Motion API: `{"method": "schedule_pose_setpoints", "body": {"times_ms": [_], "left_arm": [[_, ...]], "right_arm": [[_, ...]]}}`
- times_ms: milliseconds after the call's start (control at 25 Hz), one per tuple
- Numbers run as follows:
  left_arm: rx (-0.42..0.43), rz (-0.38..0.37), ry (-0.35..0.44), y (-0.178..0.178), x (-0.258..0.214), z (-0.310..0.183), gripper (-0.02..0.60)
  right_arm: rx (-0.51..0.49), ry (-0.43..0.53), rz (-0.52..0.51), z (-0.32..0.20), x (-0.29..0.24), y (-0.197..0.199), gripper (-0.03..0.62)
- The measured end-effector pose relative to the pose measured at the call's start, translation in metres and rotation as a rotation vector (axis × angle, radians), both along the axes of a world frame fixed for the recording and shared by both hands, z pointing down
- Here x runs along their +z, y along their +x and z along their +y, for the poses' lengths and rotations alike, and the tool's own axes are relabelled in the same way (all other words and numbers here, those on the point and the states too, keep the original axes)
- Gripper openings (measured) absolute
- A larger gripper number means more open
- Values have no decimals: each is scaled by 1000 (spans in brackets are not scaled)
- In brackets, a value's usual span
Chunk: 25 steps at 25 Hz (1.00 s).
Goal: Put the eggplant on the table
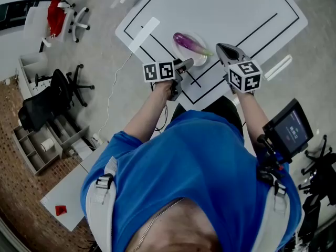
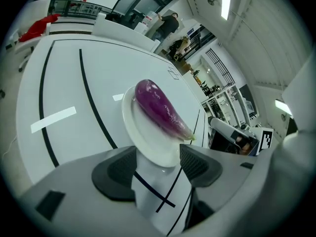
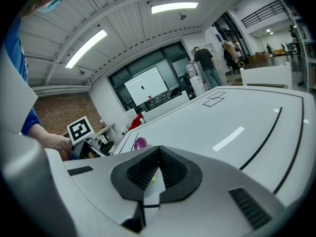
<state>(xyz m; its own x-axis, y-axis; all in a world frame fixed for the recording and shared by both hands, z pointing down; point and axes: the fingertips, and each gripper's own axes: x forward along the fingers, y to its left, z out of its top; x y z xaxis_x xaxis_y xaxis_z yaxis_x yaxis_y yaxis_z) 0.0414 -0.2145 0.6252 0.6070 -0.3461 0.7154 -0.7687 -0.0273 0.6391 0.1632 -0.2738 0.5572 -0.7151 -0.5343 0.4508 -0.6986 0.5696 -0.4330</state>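
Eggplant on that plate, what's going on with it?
A person holds a gripper in each hand over a white table. The eggplant lies on a white plate, not yet on the table. The left gripper is open, the plate's near rim between its jaws. The right gripper is shut and empty, beside the plate.

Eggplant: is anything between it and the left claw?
Nothing visible blocks it. The open left claw sits at the near rim of the round white plate; the long purple eggplant lies on it, just beyond.
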Motion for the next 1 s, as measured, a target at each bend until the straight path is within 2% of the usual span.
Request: {"method": "schedule_pose_setpoints", "body": {"times_ms": [280,560,880,1000], "left_arm": [[-43,43,25,-20,-16,39,264],[-105,104,81,-22,-25,22,262],[-171,192,217,-28,-59,-8,262],[-179,227,273,-34,-77,-1,261]], "right_arm": [[-10,20,10,36,-14,-18,2],[-5,47,20,24,-21,-15,2],[22,82,23,11,-37,-16,2],[39,103,25,24,-48,-21,2]]}}
